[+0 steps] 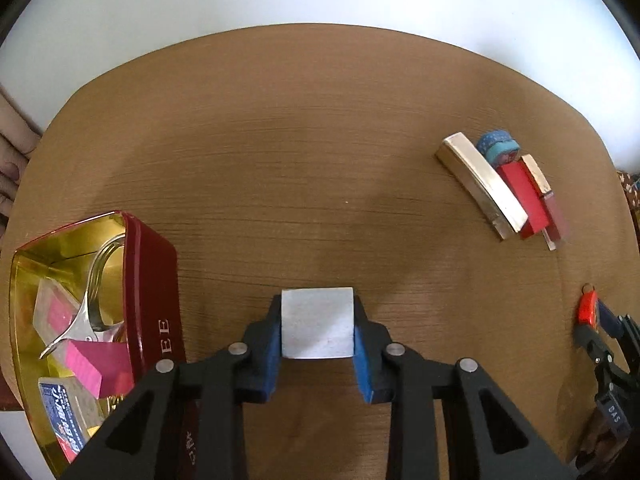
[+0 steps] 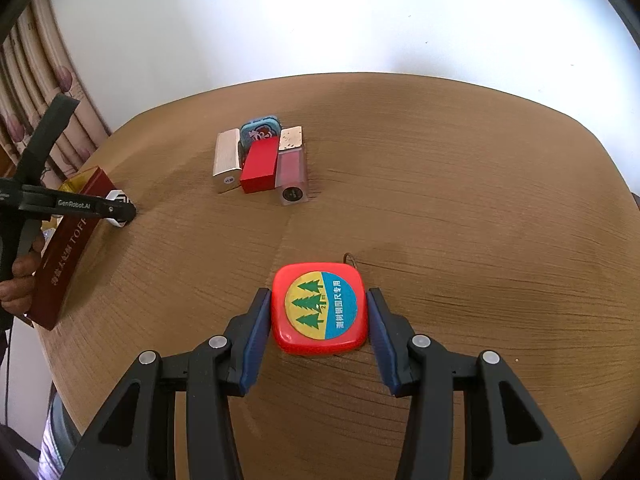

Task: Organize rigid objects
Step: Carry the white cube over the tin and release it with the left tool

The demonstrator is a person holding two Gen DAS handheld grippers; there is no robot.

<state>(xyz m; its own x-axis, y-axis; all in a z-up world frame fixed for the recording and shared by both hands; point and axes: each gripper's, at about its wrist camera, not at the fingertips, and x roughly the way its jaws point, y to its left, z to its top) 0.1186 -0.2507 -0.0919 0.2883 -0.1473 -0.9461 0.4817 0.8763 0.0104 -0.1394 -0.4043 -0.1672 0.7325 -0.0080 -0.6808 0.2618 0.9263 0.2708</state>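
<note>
A white block [image 1: 318,328] stands on the brown table [image 1: 300,140], and my left gripper [image 1: 318,308] is shut on it, blue pads against its two sides. The right wrist view shows the same gripper [image 2: 120,210] and block [image 2: 117,199] beside the red tin [image 2: 68,248]. My right gripper [image 2: 319,296] is shut on a red tape measure [image 2: 320,308] with a tree label, which lies flat on the table. From the left wrist view that tape measure [image 1: 586,309] and right gripper [image 1: 598,326] sit at the far right edge.
The red tin [image 1: 150,280], gold inside, holds a metal clip, pink blocks and a blue-labelled packet. At the far right lie a pale gold box [image 1: 480,184], a blue tin [image 1: 498,146], a red box [image 1: 524,196] and a pink bottle [image 1: 554,212], close together. A hand [image 2: 18,280] holds the left gripper.
</note>
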